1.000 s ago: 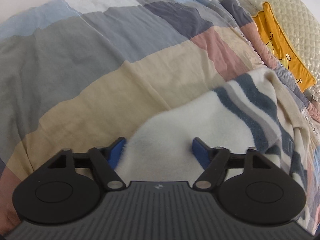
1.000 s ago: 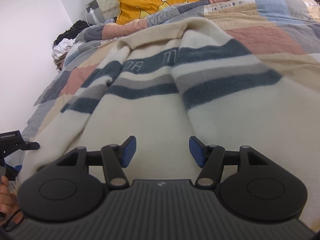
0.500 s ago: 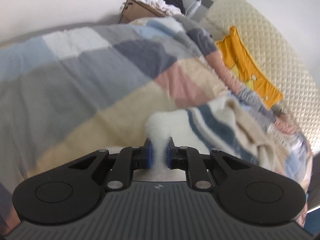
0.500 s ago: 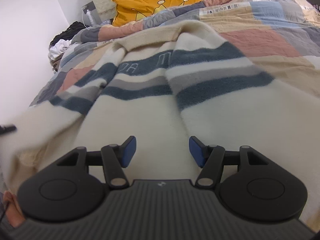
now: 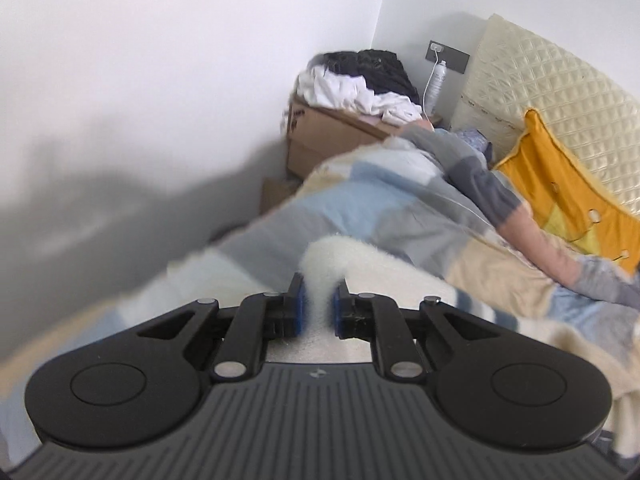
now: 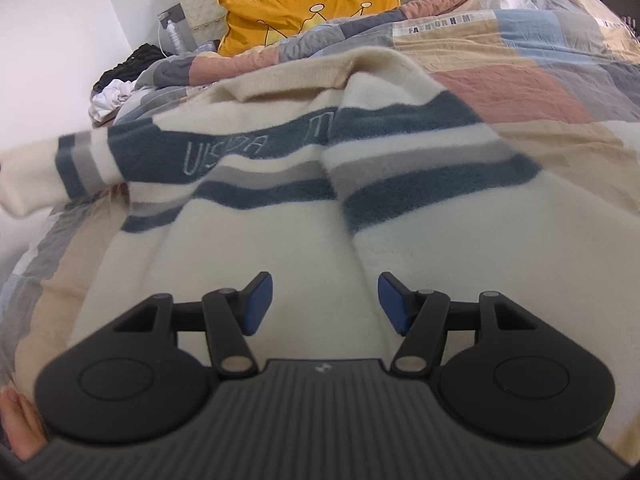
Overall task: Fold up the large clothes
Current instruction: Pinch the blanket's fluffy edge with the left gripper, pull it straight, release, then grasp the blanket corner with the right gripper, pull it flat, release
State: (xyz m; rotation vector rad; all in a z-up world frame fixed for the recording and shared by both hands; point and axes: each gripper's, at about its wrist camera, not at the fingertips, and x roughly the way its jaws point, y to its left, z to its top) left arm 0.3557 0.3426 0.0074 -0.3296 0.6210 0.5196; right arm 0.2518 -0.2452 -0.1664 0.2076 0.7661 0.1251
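A: Surface and room?
B: Bed with a patchwork quilt [image 6: 520,92] in tan, pink, grey and blue blocks. Quilted cream headboard [image 5: 560,92] behind a yellow cushion [image 6: 312,12] with a crown drawing. White wall; in the corner a cardboard box [image 5: 320,136] piled with white and black clothes [image 5: 360,80], wall socket [image 5: 447,56] with a white bottle just beside it.

A: Garment?
B: Cream fleece sweater [image 6: 280,240] on the quilt, navy and grey stripes, stitched lettering on the top navy band. Ribbed cream hem at the far end. Left sleeve is up off the bed, stretched out to the left.

A: Grippers?
B: Left gripper [image 5: 318,304] has just been closing; narrow now, blue pads pinching a fluffy cream fold of the sweater. Left view is motion-blurred. Right gripper [image 6: 325,300] is spread, nothing gripped, over the plain cream part.
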